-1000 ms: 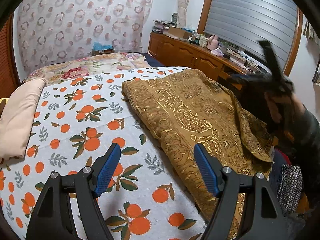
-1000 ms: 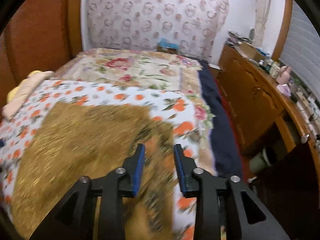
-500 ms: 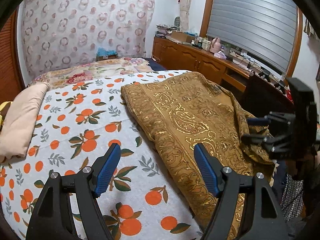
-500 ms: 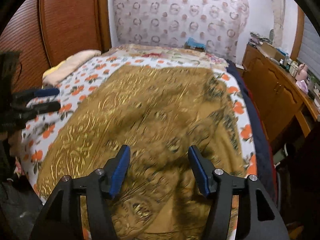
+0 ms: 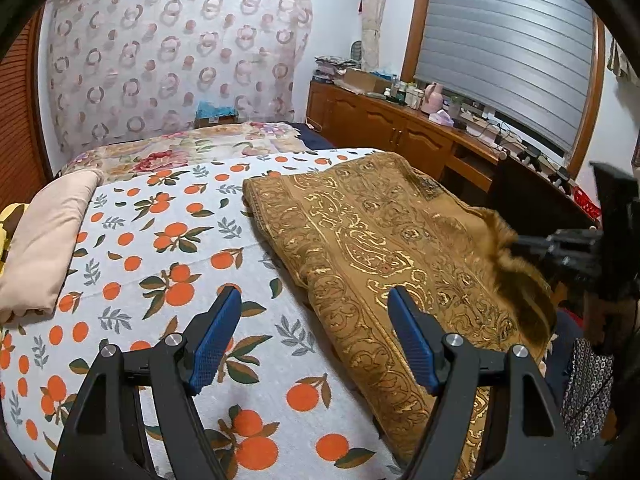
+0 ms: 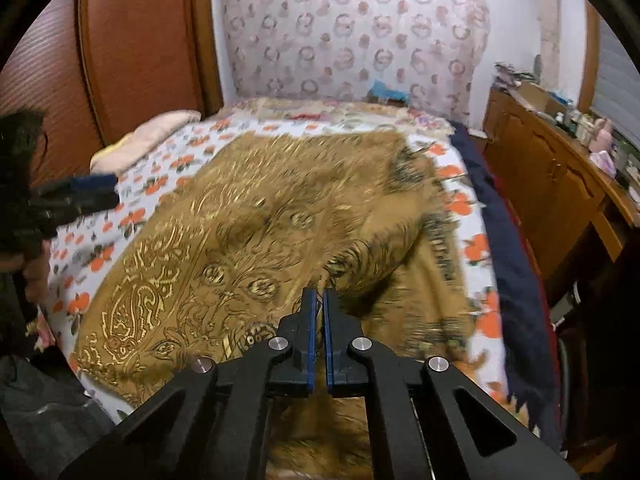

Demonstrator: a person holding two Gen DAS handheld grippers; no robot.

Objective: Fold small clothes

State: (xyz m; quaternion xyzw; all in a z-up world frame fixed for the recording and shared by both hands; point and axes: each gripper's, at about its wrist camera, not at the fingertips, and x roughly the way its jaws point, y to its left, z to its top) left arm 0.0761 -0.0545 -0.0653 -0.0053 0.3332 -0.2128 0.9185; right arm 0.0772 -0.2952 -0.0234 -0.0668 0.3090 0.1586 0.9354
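Observation:
A golden-brown patterned cloth lies spread on the right half of the bed; it also shows in the right wrist view. My left gripper is open and empty, above the cloth's left edge near the bed's front. My right gripper is shut on a fold of the cloth near its right side and lifts it a little. In the left wrist view the right gripper shows at the far right, pinching the cloth's edge.
The bed has a white sheet with orange fruit print. A folded pink blanket lies at the left. A wooden cabinet with clutter stands along the right wall. A dark blue cover hangs at the bed's right edge.
My right gripper has come down onto the cloth and closed on a fold near its right side. My left gripper has stayed open in about the same place.

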